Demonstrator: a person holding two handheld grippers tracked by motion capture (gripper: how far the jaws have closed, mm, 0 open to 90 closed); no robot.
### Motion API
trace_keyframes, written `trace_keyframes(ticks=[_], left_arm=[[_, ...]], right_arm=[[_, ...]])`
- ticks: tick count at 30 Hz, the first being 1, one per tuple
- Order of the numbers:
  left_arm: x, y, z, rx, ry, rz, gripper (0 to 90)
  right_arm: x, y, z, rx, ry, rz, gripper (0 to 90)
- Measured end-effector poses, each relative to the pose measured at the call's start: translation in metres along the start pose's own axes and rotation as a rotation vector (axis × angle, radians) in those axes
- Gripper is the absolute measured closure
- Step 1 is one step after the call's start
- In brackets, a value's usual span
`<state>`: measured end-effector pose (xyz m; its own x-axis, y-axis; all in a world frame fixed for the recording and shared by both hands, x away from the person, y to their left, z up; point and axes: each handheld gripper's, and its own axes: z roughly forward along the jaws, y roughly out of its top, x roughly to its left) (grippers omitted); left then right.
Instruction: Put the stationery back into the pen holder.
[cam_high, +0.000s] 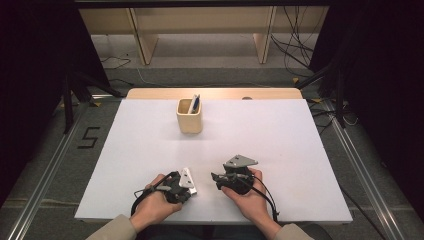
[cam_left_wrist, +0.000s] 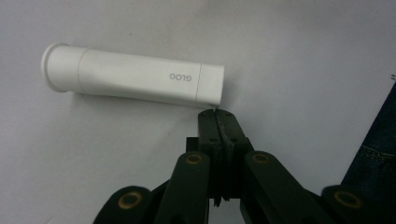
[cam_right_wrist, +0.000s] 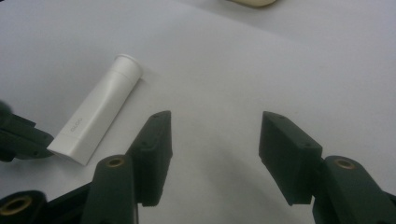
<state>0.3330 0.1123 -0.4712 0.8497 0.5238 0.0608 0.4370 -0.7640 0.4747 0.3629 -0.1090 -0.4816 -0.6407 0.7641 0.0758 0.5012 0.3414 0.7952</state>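
From the high view, the white bench (cam_high: 150, 145) carries a beige holder (cam_high: 189, 116) at its far middle, with a dark pen-like thing (cam_high: 196, 104) standing in it, too small to name surely. The holder is well apart from both hands, and nothing lies between them. The left claw (cam_high: 186, 186) and the right claw (cam_high: 220, 179) sit near the front edge, close together. A white tube (cam_high: 188, 180) lies flat just beside the left claw.

In the left gripper view, the left claw (cam_left_wrist: 218, 122) has its jaws pressed together with nothing between them. The white tube (cam_left_wrist: 133, 77) lies on its side just ahead of the tips, its flat crimped end nearest them and about touching, its round cap end pointing away to the left. A dark blue trouser leg (cam_left_wrist: 376, 149) shows at the right edge.

In the right gripper view, the right claw (cam_right_wrist: 215, 140) has its jaws spread wide over bare bench. The white tube (cam_right_wrist: 100, 114) lies left of them, near the left jaw but apart from it, cap end farther off. The left claw's dark tip (cam_right_wrist: 25, 140) meets the tube's flat end.
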Motion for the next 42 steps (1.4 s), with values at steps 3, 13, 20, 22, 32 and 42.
trace_keyframes(ticks=[3, 13, 20, 22, 32, 42], left_arm=[[0.001, 0.001, 0.0, 0.002, -0.003, 0.0, 89.6], [0.0, 0.004, 0.002, 0.001, 0.001, 0.003, 89.6], [0.0, 0.006, 0.003, 0.005, -0.002, 0.01, 89.6], [0.001, 0.007, 0.003, 0.005, -0.002, 0.014, 89.6], [0.0, 0.011, 0.005, 0.004, -0.007, 0.009, 89.6], [0.0, 0.014, 0.007, 0.004, -0.003, 0.016, 89.6]], right_arm=[[0.0, 0.0, 0.0, 0.0, -0.001, 0.002, 45.0], [0.0, 0.0, 0.0, -0.001, 0.0, 0.001, 45.0], [0.0, 0.0, 0.0, -0.001, 0.0, 0.0, 45.0], [0.0, 0.0, 0.0, -0.002, -0.001, 0.001, 45.0], [0.0, 0.0, 0.0, -0.002, -0.001, 0.001, 45.0], [0.0, 0.0, 0.0, -0.003, -0.002, 0.001, 45.0]])
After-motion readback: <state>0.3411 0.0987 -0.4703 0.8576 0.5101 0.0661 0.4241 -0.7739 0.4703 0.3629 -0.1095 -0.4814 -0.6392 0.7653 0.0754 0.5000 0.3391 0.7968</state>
